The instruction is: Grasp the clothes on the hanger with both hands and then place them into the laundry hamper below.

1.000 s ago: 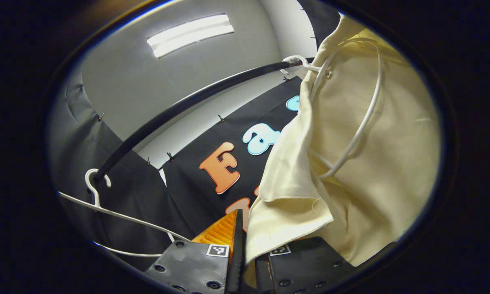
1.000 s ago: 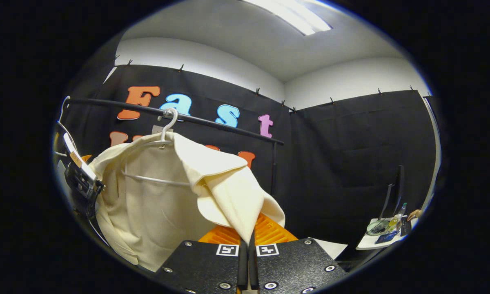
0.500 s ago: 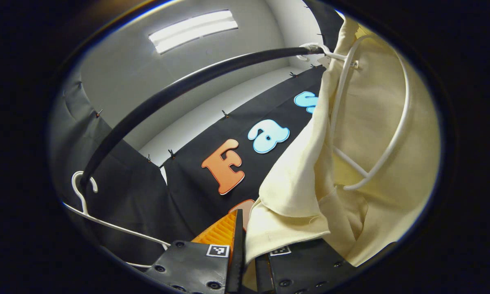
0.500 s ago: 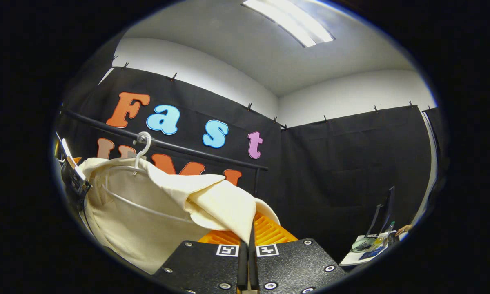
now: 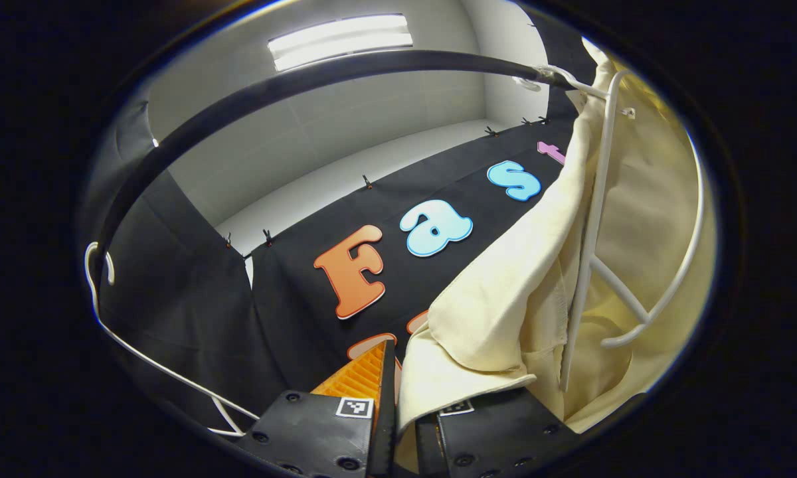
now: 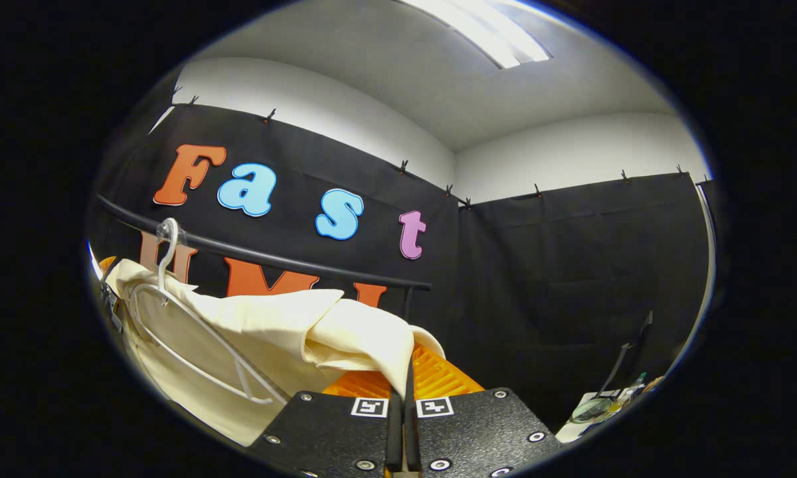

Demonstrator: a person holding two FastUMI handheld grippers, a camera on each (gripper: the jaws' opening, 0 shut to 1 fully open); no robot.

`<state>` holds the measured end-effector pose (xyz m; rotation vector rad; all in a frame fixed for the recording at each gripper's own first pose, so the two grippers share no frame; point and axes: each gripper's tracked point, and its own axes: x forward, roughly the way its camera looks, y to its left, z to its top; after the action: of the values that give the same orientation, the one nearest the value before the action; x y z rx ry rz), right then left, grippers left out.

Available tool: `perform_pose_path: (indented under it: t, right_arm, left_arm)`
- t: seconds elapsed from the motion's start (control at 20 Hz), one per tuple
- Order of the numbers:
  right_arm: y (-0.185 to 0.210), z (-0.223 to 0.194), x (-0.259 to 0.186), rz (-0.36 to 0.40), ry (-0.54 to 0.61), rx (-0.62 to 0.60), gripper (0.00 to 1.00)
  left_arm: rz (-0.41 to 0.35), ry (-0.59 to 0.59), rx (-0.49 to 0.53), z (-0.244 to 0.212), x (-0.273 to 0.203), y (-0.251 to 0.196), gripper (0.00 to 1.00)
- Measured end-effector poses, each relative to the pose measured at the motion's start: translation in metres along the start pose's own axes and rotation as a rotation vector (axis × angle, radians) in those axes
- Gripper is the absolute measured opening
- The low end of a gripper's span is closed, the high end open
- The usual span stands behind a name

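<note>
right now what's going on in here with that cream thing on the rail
A person is working a cream fabric garment off a white plastic hanger hooked on the black rail. The left hand-held gripper and the right hand-held gripper are each shut on an edge of it. The garment is partly draped over the hanger.

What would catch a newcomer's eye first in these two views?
The cream cloth garment, draped over a white plastic hanger that hooks on the black rail, takes up the right of the left gripper view. In the right gripper view it bunches at lower left, and each of the left gripper and right gripper pinches an edge of it.
</note>
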<state>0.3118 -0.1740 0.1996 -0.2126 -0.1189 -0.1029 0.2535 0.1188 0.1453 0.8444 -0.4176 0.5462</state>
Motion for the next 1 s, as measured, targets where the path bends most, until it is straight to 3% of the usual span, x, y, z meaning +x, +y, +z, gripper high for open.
perform_pose_path:
  t: [0.2,0.45,0.7,0.9,1.0]
  right_arm:
    - [0.020,-0.048,0.027,0.027,0.082,0.074,0.01]
    - [0.057,-0.098,0.013,0.089,0.120,0.094,0.01]
    - [0.086,-0.126,-0.034,0.133,0.136,0.071,0.01]
    - [0.096,-0.129,-0.080,0.148,0.130,0.081,0.02]
    - [0.099,-0.126,-0.104,0.149,0.127,0.104,0.01]
  left_arm:
    - [-0.040,0.068,-0.094,-0.027,0.003,-0.012,0.14]
    - [-0.051,0.193,-0.161,-0.082,-0.008,-0.017,0.14]
    - [-0.013,0.220,-0.171,-0.109,-0.035,0.007,0.14]
    - [0.015,0.199,-0.193,-0.104,-0.066,0.044,0.14]
    - [0.032,0.189,-0.210,-0.098,-0.080,0.062,0.20]
